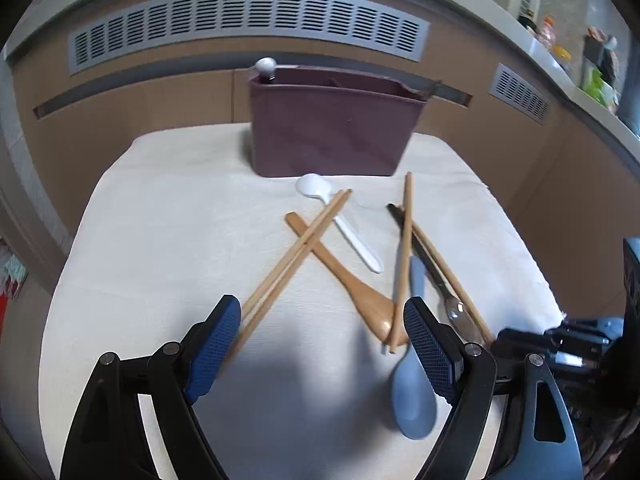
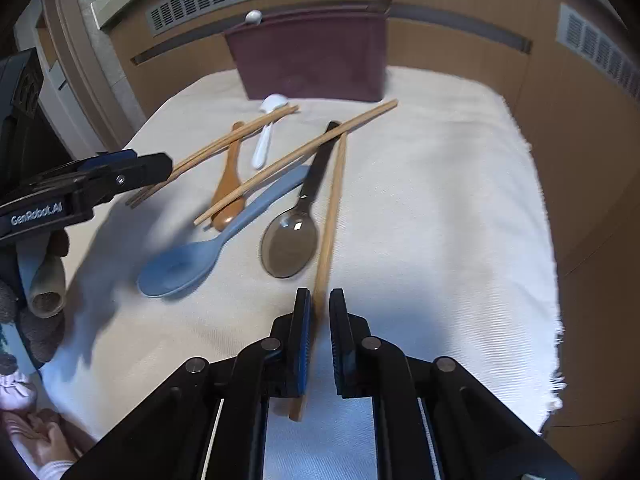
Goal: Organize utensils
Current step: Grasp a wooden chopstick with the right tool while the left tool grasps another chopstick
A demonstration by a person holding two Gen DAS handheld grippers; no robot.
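A maroon utensil holder (image 1: 332, 128) stands at the back of the cloth, also in the right wrist view (image 2: 312, 60); a white spoon end (image 1: 265, 66) sticks out of it. On the cloth lie a chopstick pair (image 1: 296, 246), a wooden spoon (image 1: 340, 272), a white plastic spoon (image 1: 340, 220), a blue spoon (image 1: 412, 380) and a black-handled metal spoon (image 2: 298, 216). My left gripper (image 1: 322, 320) is open, low over the cloth, its left finger at the chopstick pair. My right gripper (image 2: 320, 306) is nearly closed around a single chopstick (image 2: 330, 216), a small gap still showing.
The cream cloth (image 2: 440, 200) covers the table, with a frayed right edge. Wooden wall panels with grey vents (image 1: 248, 16) stand behind the holder. A second loose chopstick pair (image 2: 304, 154) crosses the blue and wooden spoons. The left gripper body (image 2: 84, 188) shows at left in the right wrist view.
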